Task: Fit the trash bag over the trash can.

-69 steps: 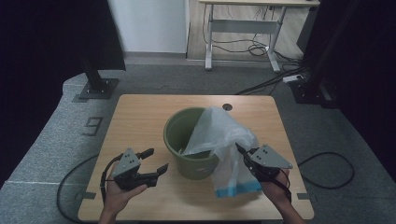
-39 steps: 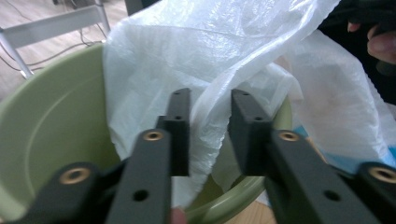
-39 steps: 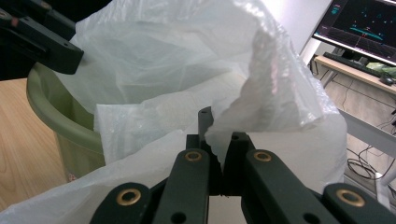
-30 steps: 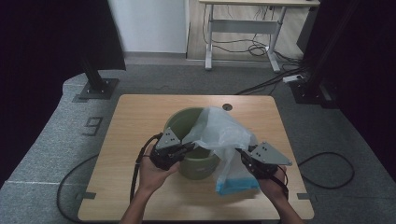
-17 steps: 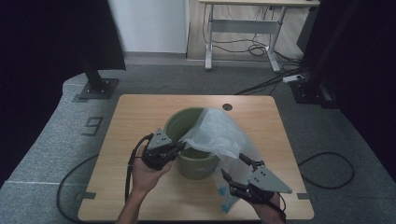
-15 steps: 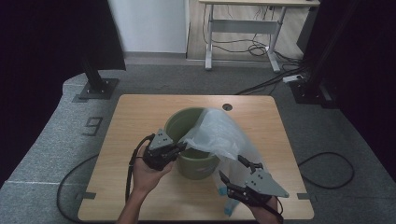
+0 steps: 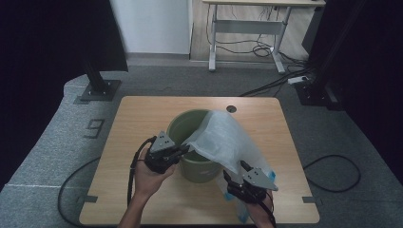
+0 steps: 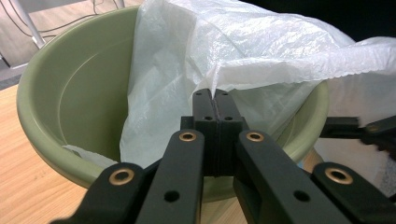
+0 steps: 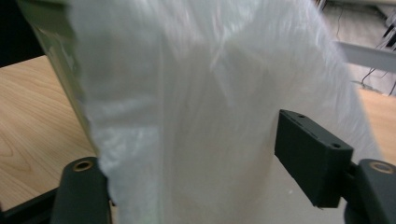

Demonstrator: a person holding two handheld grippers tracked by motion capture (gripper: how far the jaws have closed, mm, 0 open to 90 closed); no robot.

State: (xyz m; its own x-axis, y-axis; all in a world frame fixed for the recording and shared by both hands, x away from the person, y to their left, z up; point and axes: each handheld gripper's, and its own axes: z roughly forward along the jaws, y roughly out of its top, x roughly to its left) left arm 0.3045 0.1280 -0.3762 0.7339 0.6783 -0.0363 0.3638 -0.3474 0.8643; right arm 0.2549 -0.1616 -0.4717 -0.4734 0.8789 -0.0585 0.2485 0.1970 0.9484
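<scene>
My left gripper [image 8: 215,100], which was resting apart on the worktop [image 7: 142,114] two seconds ago, is now pinching the white bag's [image 7: 228,142] scalloped hem with fingers pressed together at the near rim of the green bin [image 7: 190,124]; my right gripper [image 7: 243,183] is dropping back toward the near edge, fingers spread wide around the hanging plastic. I'm judging this as lining the bin: one corner caught, most of the bag draping outside over the right rim, and that loose sheet is blocking my right-side sight.
</scene>
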